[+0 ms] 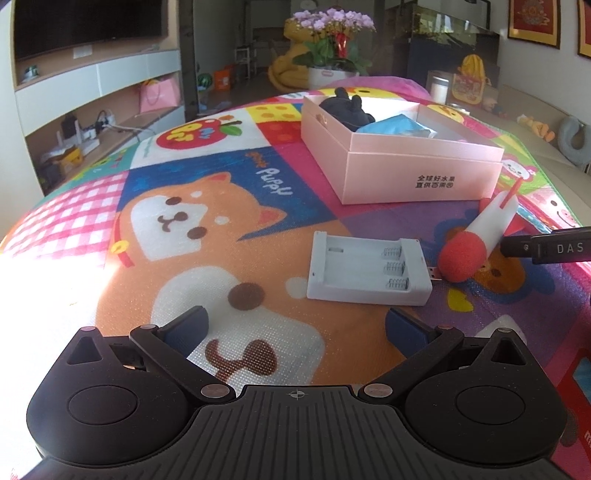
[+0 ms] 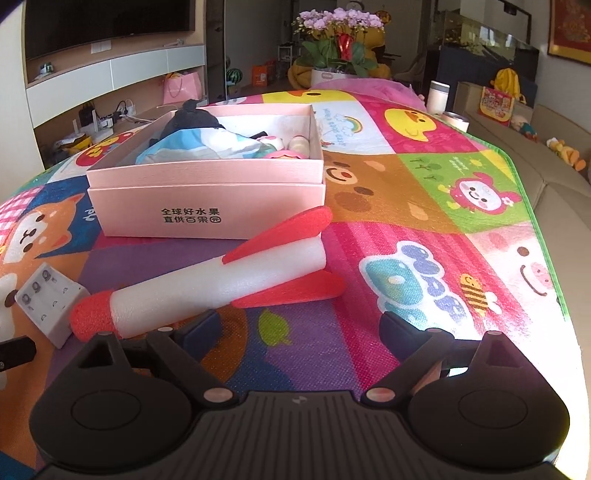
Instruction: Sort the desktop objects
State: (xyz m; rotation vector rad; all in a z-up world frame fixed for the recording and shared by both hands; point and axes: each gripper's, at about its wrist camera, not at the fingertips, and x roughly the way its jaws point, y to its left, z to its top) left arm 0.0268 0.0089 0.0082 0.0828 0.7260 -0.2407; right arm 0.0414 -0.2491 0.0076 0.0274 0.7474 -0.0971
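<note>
Pink cardboard walls of the box (image 2: 207,192) rise at the far side of our working patch, already holding a dark soft toy (image 2: 192,118), a blue-and-white cloth bundle (image 2: 207,146) and a few small pieces we cannot identify. Just in front of it lies the foam rocket (image 2: 214,284), white-bodied with a red nose and red fins, tilted so its nose points toward the white battery charger (image 1: 369,271); in the left wrist view the nose looks to be touching or nearly touching the charger's plug end. Our left gripper (image 1: 295,325) hovers with fingers spread wide and empty, the charger just ahead of it. Our right gripper (image 2: 299,325) is likewise spread wide and grips nothing, its left finger (image 2: 199,326) just beside the rocket's body. Everything rests on a bright cartoon play mat (image 2: 406,258) printed with a puppy, ducks and a bear. Beyond the mat stand a pot of purple flowers (image 2: 340,37), a white cup (image 2: 437,96), shelving under a dark screen (image 2: 110,22), and a sofa (image 2: 554,147) with plush toys at the right
</note>
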